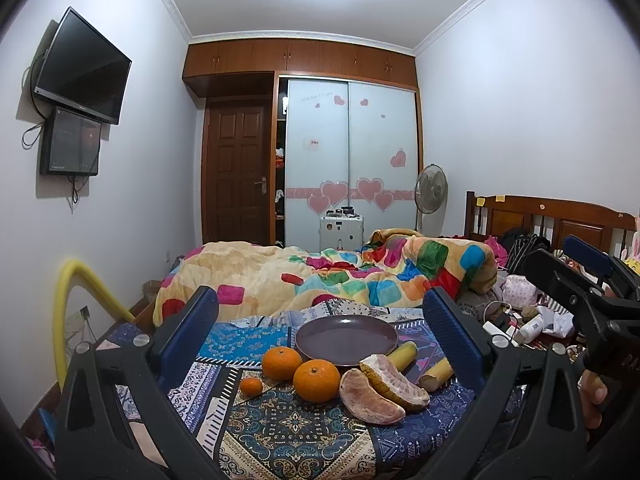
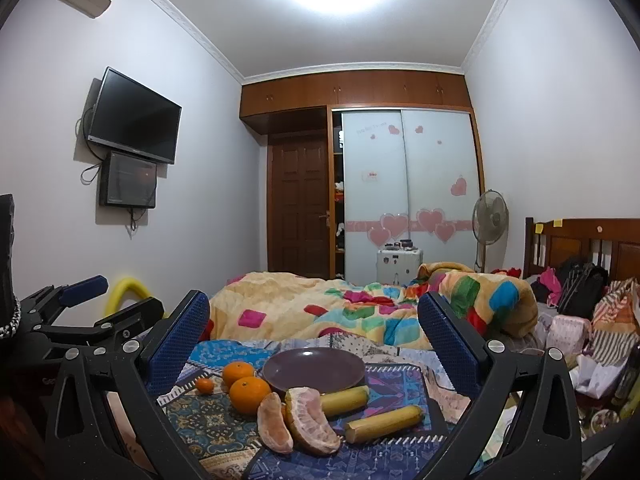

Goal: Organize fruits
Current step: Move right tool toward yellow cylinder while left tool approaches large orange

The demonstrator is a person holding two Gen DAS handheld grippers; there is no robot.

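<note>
Seven fruit pieces crowd the lower centre around an empty purple plate [image 1: 346, 336] (presumably their destination); left gripper [image 1: 320, 332] and right gripper [image 2: 314, 332] hover spread apart, holding nothing.

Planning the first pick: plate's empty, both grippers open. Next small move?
Probably lower the open right gripper onto the nearer yellow banana piece. It lies apart from the pomelo segments, and the empty round purple plate sits just behind it.
</note>
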